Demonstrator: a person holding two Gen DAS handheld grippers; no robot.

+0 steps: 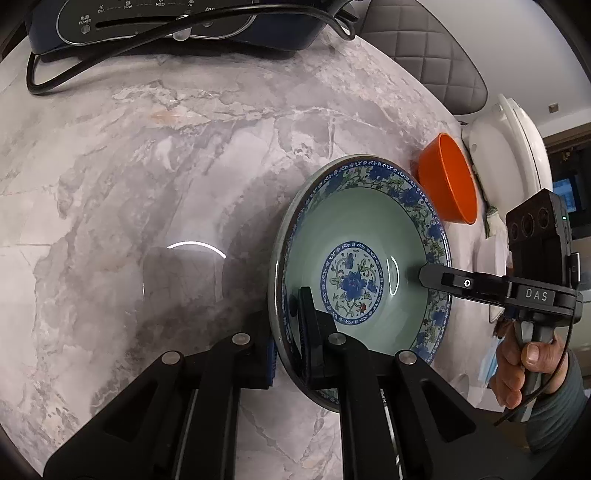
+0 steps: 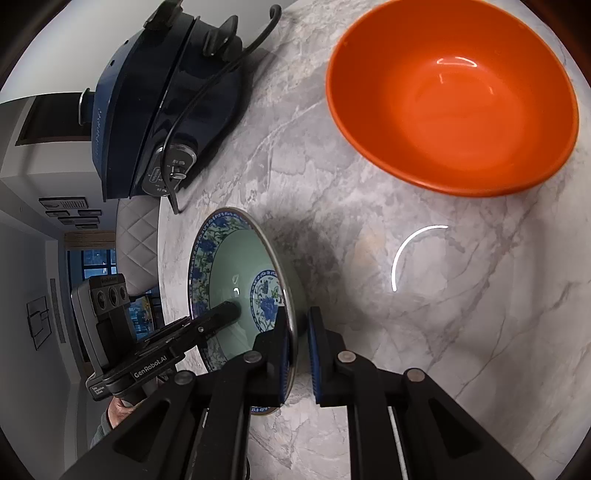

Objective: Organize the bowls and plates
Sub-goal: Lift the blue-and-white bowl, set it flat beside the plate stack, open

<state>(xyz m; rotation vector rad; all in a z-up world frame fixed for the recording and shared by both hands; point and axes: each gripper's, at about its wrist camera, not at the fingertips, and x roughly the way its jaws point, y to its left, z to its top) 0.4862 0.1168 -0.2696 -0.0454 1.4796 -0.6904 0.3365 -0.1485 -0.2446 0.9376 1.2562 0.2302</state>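
Observation:
A green plate with a blue floral rim [image 1: 369, 221] is held tilted above the marble table. My left gripper [image 1: 290, 332] is shut on its near rim, one finger inside, one outside. My right gripper [image 1: 424, 275] comes in from the right and grips the opposite rim. In the right wrist view the same plate [image 2: 229, 258] stands on edge between the right gripper's [image 2: 299, 350] blue pads, with the left gripper [image 2: 225, 314] reaching in from the left. An orange bowl [image 2: 454, 96] sits upright on the table beyond; it also shows in the left wrist view [image 1: 448, 181].
A dark blue electric cooker [image 1: 177, 26] with a black cord [image 1: 74, 70] stands at the table's far side; it also shows in the right wrist view [image 2: 166, 99]. A white appliance [image 1: 513, 147] lies past the orange bowl. Grey quilted chair backs [image 1: 424, 48] stand beyond the table edge.

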